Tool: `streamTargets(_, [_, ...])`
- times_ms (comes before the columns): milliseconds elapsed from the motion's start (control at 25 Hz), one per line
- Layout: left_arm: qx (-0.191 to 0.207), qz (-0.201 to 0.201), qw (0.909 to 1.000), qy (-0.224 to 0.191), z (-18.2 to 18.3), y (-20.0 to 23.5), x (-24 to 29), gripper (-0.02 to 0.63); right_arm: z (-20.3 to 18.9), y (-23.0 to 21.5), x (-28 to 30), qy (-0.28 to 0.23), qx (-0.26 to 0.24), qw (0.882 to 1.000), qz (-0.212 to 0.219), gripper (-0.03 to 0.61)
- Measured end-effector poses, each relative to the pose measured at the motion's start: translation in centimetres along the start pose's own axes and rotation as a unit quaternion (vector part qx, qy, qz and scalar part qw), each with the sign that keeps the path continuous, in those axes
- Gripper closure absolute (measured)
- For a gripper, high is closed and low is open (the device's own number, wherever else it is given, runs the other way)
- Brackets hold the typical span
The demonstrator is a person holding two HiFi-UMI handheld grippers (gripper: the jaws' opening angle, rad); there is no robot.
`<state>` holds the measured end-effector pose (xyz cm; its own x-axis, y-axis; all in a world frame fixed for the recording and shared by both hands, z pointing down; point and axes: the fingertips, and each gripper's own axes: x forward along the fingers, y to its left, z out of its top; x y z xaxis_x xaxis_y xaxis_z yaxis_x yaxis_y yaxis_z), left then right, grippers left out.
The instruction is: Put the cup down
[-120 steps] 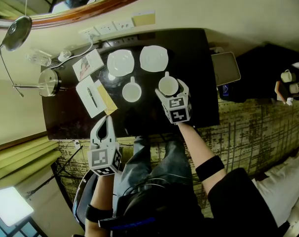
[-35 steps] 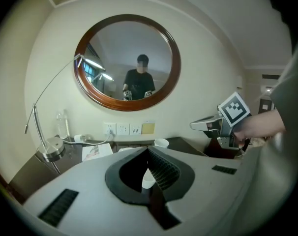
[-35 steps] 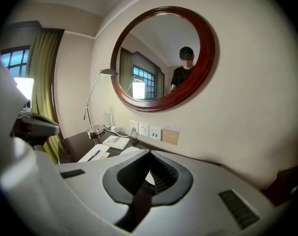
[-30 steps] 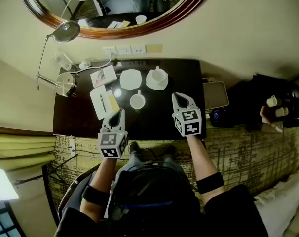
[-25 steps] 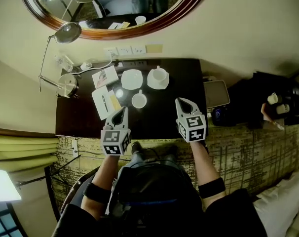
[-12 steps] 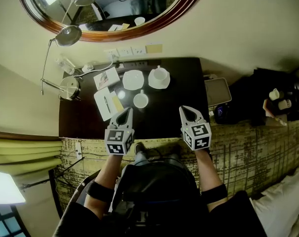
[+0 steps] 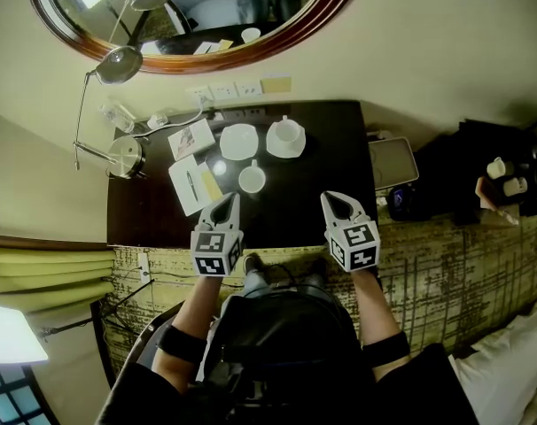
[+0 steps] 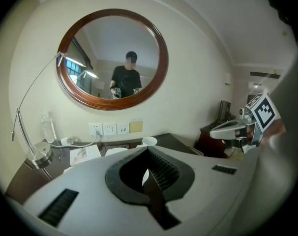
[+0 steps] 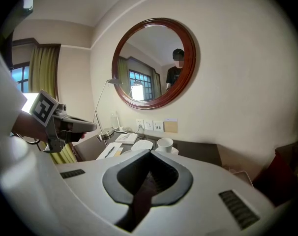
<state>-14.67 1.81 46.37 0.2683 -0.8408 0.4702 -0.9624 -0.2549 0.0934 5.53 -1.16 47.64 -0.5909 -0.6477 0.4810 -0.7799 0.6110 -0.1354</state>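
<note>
Head view: the cup (image 7: pixel 287 134) is seen on a saucer (image 7: pixel 287 150), upper centre of the dark table (image 7: pixel 162 220). The left gripper (image 7: pixel 229 199) and right gripper (image 7: pixel 330 197) are held lower down, near the table's front edge.
Left gripper view: the jaws are pressed together, with nothing between them.
Right gripper view: the jaws are likewise closed and empty, and the cup is seen just above them at the centre of the frame.

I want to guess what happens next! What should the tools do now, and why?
Probably open the shut, empty left tool and reach for the loose cup. It stands on the bare table beside an empty saucer, while the other cup already sits on its saucer. The right tool is shut and empty, farther off.
</note>
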Motion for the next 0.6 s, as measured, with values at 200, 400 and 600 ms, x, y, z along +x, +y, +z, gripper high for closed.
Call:
streamTargets(200, [-0.004, 0.011, 0.9999, 0.000, 0.2, -0.5, 0.7, 0.614, -0.2, -0.2, -0.2, 0.004, -0.011, 1.000, 0.021, 0.578])
streamTargets(400, [0.005, 0.009, 0.9990, 0.043, -0.7, -0.8, 2.3, 0.580, -0.4, 0.0, 0.1, 0.010, -0.025, 0.998, 0.057, 0.578])
streamTargets(600, [-0.012, -0.035, 0.9925, 0.117, -3.3, -0.7, 5.7, 0.363, -1.4, 0.2, 1.9, 0.031, -0.023, 0.997, 0.060, 0.578])
